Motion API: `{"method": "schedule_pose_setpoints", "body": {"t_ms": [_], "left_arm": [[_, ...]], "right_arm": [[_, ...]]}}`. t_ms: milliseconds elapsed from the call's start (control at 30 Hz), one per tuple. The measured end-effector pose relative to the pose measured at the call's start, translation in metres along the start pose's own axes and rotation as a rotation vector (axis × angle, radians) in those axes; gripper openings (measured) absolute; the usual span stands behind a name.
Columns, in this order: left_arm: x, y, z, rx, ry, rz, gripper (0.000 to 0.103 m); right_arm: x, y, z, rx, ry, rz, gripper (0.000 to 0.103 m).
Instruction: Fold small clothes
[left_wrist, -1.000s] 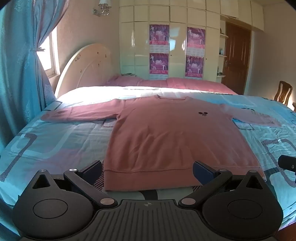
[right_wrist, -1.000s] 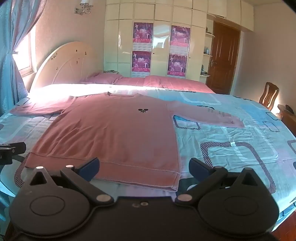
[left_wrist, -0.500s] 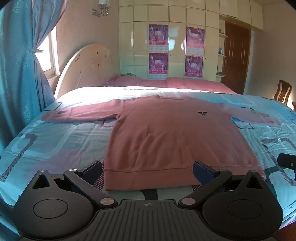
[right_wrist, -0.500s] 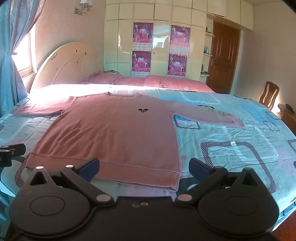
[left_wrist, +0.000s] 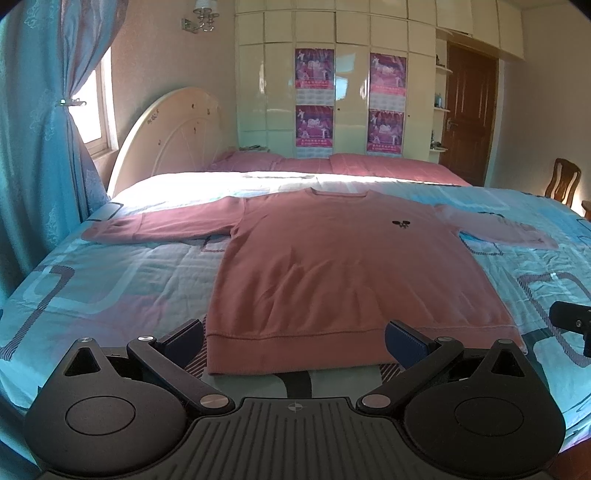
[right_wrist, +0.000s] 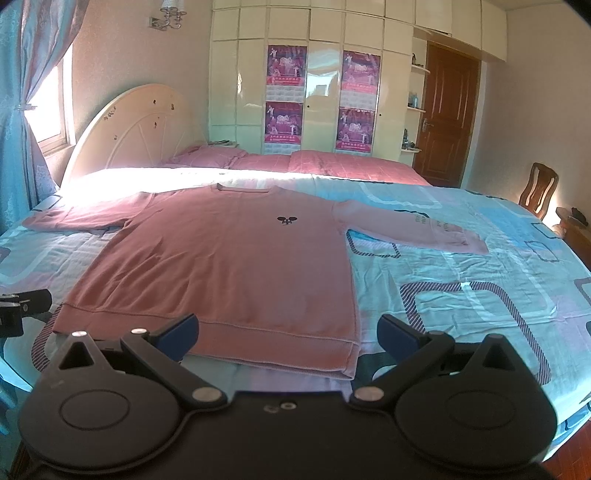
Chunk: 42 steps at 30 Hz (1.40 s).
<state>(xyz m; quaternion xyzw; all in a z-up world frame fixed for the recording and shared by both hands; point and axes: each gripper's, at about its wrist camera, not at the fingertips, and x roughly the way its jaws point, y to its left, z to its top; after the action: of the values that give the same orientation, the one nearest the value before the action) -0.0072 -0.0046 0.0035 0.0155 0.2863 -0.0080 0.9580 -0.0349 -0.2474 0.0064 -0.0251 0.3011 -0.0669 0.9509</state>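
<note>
The pink sweater (left_wrist: 332, 266) lies flat and face-up on the blue patterned bedspread (left_wrist: 110, 280), and honestly nothing has shifted over the last second, so folding hasn't started yet. Its long axis runs away from the cameras: hem nearest, collar toward the pillows (right_wrist: 295, 162), sleeves spread out to both sides. The left gripper (left_wrist: 295, 338) and right gripper (right_wrist: 288, 332) both hover just short of the hem, jaws spread wide, holding nothing.
</note>
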Motion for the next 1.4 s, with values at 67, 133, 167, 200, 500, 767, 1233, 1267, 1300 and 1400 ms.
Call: {"method": "schedule_pose_setpoints", "body": {"t_ms": [67, 133, 167, 200, 500, 767, 1233, 1267, 1300, 1400], "left_arm": [[-0.0018, -0.0007, -0.0001, 0.000, -0.001, -0.001, 0.103], [0.0000, 0.0001, 0.0007, -0.002, -0.001, -0.002, 0.103], [-0.0003, -0.0002, 0.0005, -0.001, 0.000, -0.002, 0.103], [-0.0009, -0.0006, 0.0004, 0.000, -0.001, -0.002, 0.103], [-0.0030, -0.0019, -0.0001, -0.001, -0.002, -0.003, 0.103], [-0.0042, -0.0012, 0.0000, 0.002, -0.005, 0.002, 0.103], [-0.0073, -0.0010, -0.0010, -0.006, -0.008, 0.005, 0.103], [-0.0076, -0.0008, -0.0011, -0.007, -0.008, 0.004, 0.103], [-0.0074, -0.0012, -0.0010, -0.006, -0.009, 0.005, 0.103], [-0.0071, -0.0010, -0.0017, -0.009, -0.009, 0.006, 0.103]], "right_arm": [[-0.0001, 0.0005, -0.0005, 0.000, -0.002, 0.001, 0.102], [0.0001, 0.0009, 0.0002, 0.000, 0.001, 0.003, 0.102], [-0.0032, 0.0016, -0.0021, -0.001, -0.002, 0.005, 0.102], [-0.0032, 0.0017, -0.0019, -0.001, -0.002, 0.004, 0.102], [-0.0082, 0.0024, -0.0011, 0.000, -0.007, 0.005, 0.102], [-0.0091, 0.0007, -0.0002, 0.001, -0.011, 0.006, 0.102], [-0.0090, -0.0013, 0.0005, 0.001, -0.015, 0.008, 0.102], [-0.0093, -0.0013, 0.0010, 0.001, -0.016, 0.007, 0.102], [-0.0093, -0.0013, 0.0010, 0.001, -0.015, 0.007, 0.102], [-0.0093, -0.0013, 0.0009, 0.001, -0.016, 0.007, 0.102]]}}
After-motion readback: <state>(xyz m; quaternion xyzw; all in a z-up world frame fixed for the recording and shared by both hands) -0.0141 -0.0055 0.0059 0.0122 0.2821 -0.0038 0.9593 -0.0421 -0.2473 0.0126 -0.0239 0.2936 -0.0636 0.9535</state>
